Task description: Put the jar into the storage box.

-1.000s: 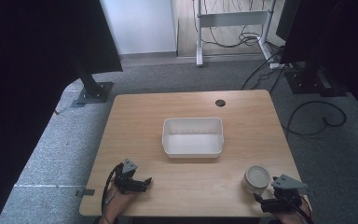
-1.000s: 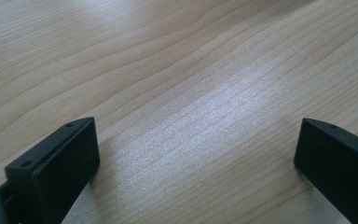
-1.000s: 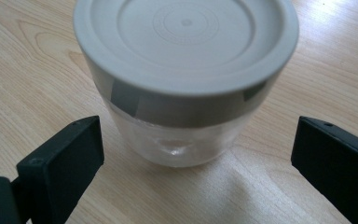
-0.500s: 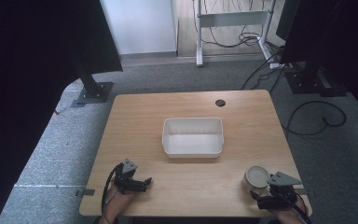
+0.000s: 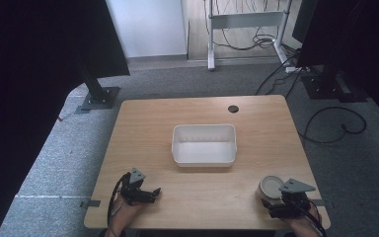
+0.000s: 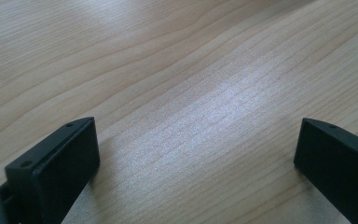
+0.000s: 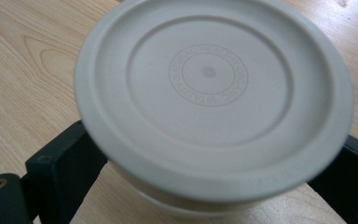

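Note:
A round cream jar with a flat embossed lid point(image 7: 209, 84) stands near the table's front right corner point(image 5: 271, 186). My right gripper point(image 7: 205, 163) has its two black jaws on either side of the jar's body, under the lid's rim, spread wide; the lid hides whether they touch it. In the high view this right gripper point(image 5: 278, 196) sits just behind and right of the jar. My left gripper point(image 5: 150, 193) rests low at the front left, open, with bare wood between its jaws point(image 6: 196, 135).
A white rectangular tub point(image 5: 205, 160) stands empty in the middle of the wooden table point(image 5: 177, 113). A dark cable hole point(image 5: 233, 108) is at the back. The front edge lies close to both grippers. Stands and cables occupy the floor beyond.
My right gripper has moved left and forward until its jaws flank the jar. The jar and the left gripper have stayed in place.

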Tool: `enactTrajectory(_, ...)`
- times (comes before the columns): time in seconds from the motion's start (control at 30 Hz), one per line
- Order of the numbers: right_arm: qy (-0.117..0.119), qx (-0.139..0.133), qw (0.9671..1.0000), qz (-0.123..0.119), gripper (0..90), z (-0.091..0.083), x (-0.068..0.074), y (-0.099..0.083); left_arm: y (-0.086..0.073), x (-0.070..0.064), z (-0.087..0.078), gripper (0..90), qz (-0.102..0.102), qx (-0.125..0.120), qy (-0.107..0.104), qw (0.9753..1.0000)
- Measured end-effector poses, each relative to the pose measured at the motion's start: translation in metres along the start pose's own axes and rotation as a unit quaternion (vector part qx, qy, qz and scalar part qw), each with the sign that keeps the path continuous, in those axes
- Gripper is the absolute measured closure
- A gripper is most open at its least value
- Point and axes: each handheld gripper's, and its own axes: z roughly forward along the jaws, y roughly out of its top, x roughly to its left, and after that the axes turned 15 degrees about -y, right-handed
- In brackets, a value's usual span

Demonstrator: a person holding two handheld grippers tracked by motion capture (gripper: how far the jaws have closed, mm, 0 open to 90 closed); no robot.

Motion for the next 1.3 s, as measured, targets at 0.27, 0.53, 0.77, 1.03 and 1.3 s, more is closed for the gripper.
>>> enactTrajectory(0.27, 0.004, 0.003, 1.0, 0.004, 7.5, 0.008, 0.003, 0.004, 0.0, 0.0, 0.0, 0.0, 0.0, 0.0, 0.0, 1.0)
enactTrajectory(0.53, -0.011, 0.012, 0.9997, 0.018, 9.3, 0.008, 0.006, 0.006, 0.0, 0.0, 0.0, 0.0, 0.0, 0.0, 0.0, 1.0)
enactTrajectory(0.77, -0.017, 0.008, 0.9997, 0.012, 9.4, 0.003, 0.01, 0.015, 0.0, 0.0, 0.0, 0.0, 0.0, 0.0, 0.0, 1.0)
enactTrajectory(1.03, -0.012, 0.004, 0.9999, 0.005, 9.4, 0.007, 0.016, 0.026, 0.0, 0.0, 0.0, 0.0, 0.0, 0.0, 0.0, 1.0)
enactTrajectory(1.3, -0.007, 0.001, 1.0, 0.0, 9.4, 0.013, 0.021, 0.035, 0.0, 0.0, 0.0, 0.0, 0.0, 0.0, 0.0, 1.0)
